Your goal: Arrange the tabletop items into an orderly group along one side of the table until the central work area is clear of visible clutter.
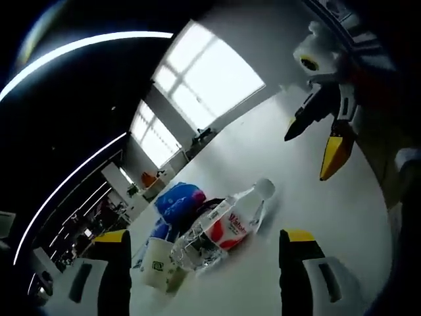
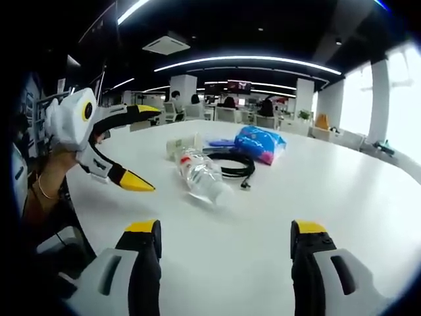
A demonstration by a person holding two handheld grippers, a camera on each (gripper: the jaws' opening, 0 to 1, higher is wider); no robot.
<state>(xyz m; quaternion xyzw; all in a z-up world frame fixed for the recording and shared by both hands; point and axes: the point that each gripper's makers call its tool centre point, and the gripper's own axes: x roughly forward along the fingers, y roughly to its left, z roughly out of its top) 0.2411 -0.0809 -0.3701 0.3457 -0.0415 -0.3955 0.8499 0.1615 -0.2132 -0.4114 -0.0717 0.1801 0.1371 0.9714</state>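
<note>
A clear plastic water bottle (image 1: 220, 227) with a white cap and a red-and-white label, its lettering too blurred to read, lay on its side mid-worktop (image 2: 342, 197), away from the edges. Beside it sat a paper cup (image 1: 156, 263) bearing a green logo, a blue plastic bag (image 2: 260, 143) and a black cable (image 2: 231, 164). Left hand-held gripper (image 1: 204, 247) and right hand-held gripper (image 2: 225, 230) were both spread, holding nothing.

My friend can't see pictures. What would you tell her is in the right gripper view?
A clear plastic water bottle lies on its side on a white table, between the open right gripper in front and a black cable, a blue bag and a paper cup behind. The left gripper, held in a hand, is open.
</note>
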